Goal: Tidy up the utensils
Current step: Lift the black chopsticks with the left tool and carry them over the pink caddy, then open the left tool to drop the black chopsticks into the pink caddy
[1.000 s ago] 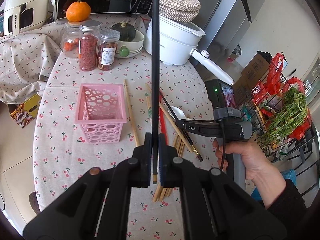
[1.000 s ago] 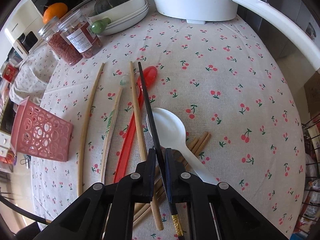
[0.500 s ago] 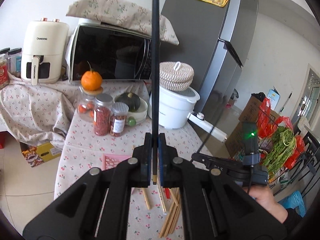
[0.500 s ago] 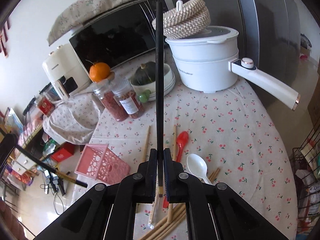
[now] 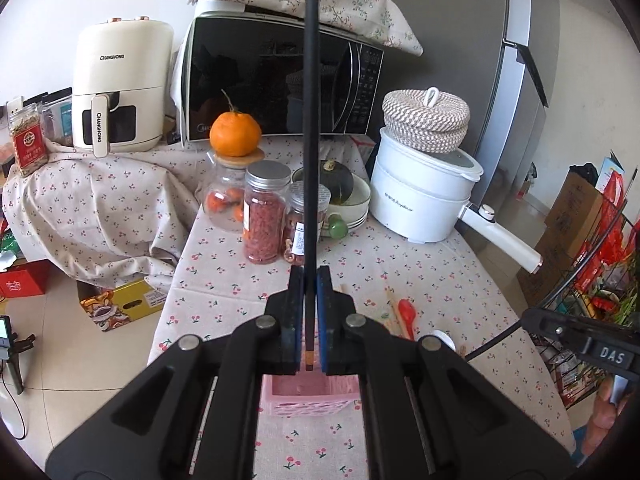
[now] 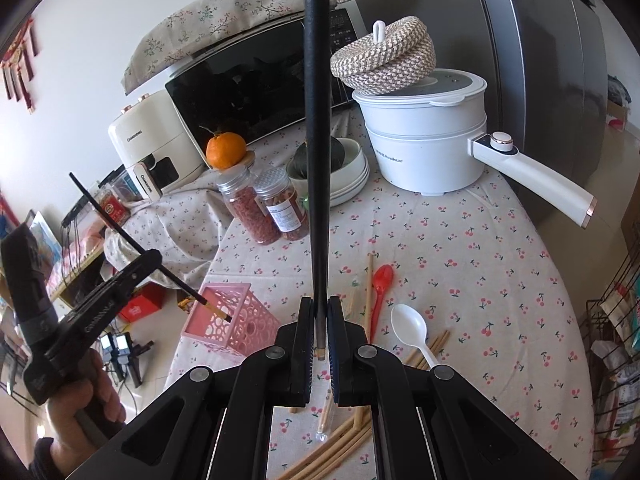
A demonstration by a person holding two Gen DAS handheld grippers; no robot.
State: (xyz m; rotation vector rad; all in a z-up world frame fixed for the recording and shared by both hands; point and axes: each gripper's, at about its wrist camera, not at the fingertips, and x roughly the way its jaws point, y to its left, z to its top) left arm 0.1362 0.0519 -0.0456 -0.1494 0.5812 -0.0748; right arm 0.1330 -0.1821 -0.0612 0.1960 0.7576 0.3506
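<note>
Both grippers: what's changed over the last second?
Both lifted off the table and tilted up. The left gripper, shut on its black chopstick, has come over the pink basket, gold tip at the rim. The right gripper raised its own black chopstick clear of the pile. Neither let go. Red spoon, white spoon and basket stayed put.

Two black chopsticks [image 6: 316, 160] held upright, one tip over the pink basket [image 6: 240, 320]; spoons and wooden chopsticks [image 6: 340, 440] lie right of it.
</note>
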